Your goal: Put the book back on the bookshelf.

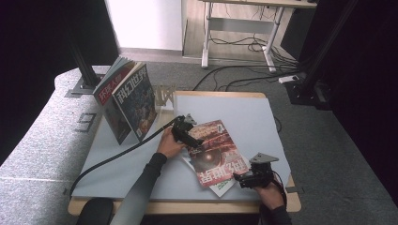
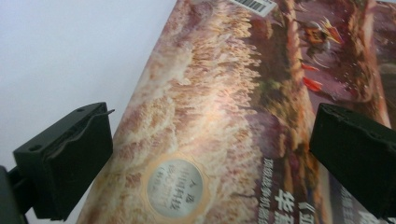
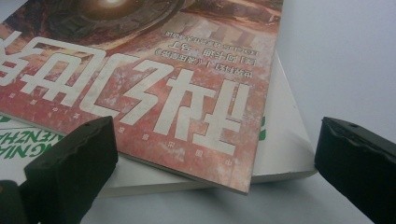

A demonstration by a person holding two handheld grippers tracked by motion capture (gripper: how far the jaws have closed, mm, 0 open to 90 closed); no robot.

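Near the front right corner of the table (image 1: 117, 176), right gripper (image 1: 249, 178) low and level, jaws wide apart on either side of the near corner of the red magazine (image 1: 217, 154), nothing clamped yet. Seen along those jaws, that corner (image 3: 243, 184) slightly overhanging the white book (image 3: 280, 154) beneath, so a lip offered for pinching, probably the reason for coming in flat at table height. Red magazine itself lying face up on the white book (image 1: 221, 187), skewed across the front right part of the grey table mat, title toward the near edge. Further in, left gripper (image 1: 191, 137) over the magazine's far left corner, jaws likewise spread and holding nothing, cover and barcode (image 2: 254, 5) showing between them; likely poised to steady or lift that end. Beyond, toward the far left corner, two magazines (image 1: 126, 101) propped upright against a clear stand (image 1: 164, 96), apparently where flat ones end up.
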